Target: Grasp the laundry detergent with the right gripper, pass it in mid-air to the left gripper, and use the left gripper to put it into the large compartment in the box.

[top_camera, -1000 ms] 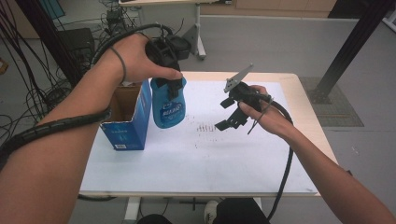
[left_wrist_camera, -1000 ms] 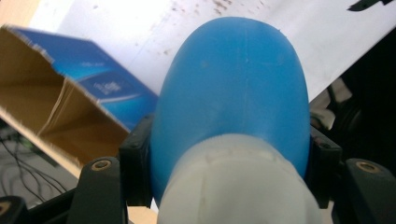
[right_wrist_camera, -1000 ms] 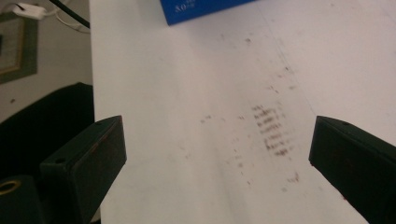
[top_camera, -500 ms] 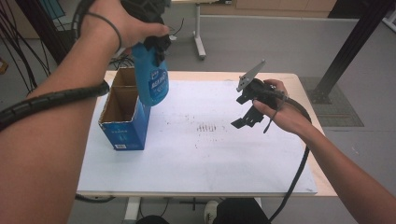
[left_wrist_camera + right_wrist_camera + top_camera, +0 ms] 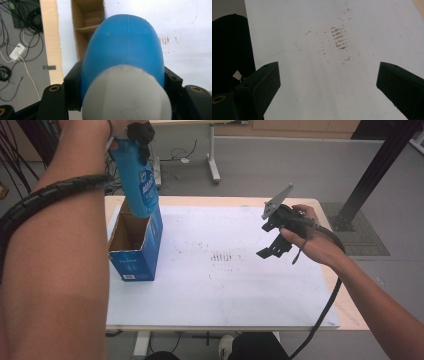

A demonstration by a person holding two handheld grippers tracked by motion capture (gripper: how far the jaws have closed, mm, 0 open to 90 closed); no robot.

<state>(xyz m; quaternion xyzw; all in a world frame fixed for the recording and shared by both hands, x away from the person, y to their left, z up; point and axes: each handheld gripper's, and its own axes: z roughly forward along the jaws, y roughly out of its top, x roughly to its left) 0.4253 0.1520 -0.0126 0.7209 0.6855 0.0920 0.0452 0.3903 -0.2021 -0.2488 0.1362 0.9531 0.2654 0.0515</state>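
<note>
The open cardboard box (image 5: 135, 245), blue outside and plain brown inside, stands on the white table (image 5: 225, 290); nothing can be made out in it. Below the left gripper (image 5: 122, 82), its jaws clamped on either side, hangs a smooth, rounded blue plastic bottle (image 5: 137, 175), its base over the box mouth. The right gripper (image 5: 327, 82) has its jaws wide apart, with only smudged table between them.

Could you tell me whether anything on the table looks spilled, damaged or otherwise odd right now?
Only the white mat stands out: a patch of small dark reddish smudges soils its middle, like rub marks. Nothing is spilled. The open box stands upright, and the blue bottle hangs above it in the left gripper.
</note>
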